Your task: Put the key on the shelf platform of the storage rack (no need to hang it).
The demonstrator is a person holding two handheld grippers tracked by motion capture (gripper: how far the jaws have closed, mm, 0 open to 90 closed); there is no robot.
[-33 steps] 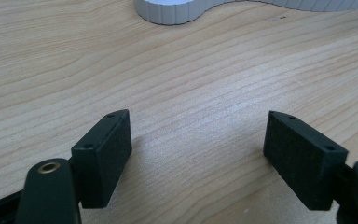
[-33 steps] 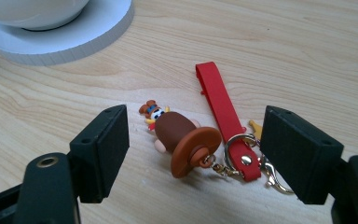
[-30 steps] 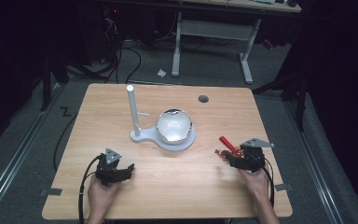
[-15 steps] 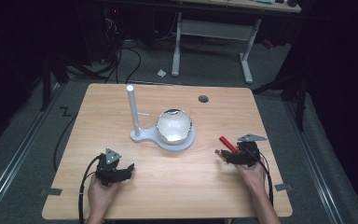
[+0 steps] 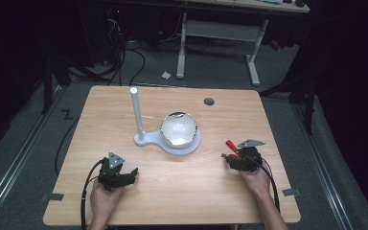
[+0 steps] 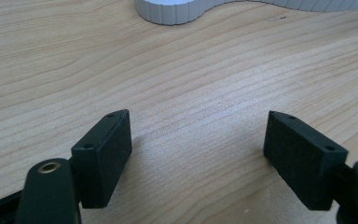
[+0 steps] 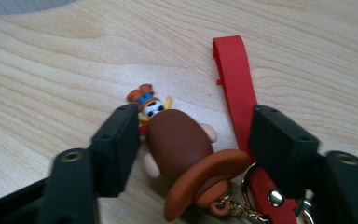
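Bowl: a shiny silver metal bowl is sitting on a white flat stand with a tall white post, in the middle of the light wooden surface. I cannot tell what is in the bowl.
Toy: a small brown figure keychain with an orange hat brim and a red strap is lying flat on the surface at the right side, well apart from the bowl.
Right tool: the right tool is reaching down around the toy. Its jaws have just been closing, and the brown toy is lying between them. The left pad is touching the toy's side, and the red strap is running under the other pad.
Left tool: the left tool is resting near the front left edge with its jaws spread wide and only bare wood between them.
High view: it is showing both hands, the bowl and just a red bit of the strap.
Right gripper view: it is showing the toy's little face, with white eyes.
Left gripper view: it is showing the ribbed white edge of the stand.
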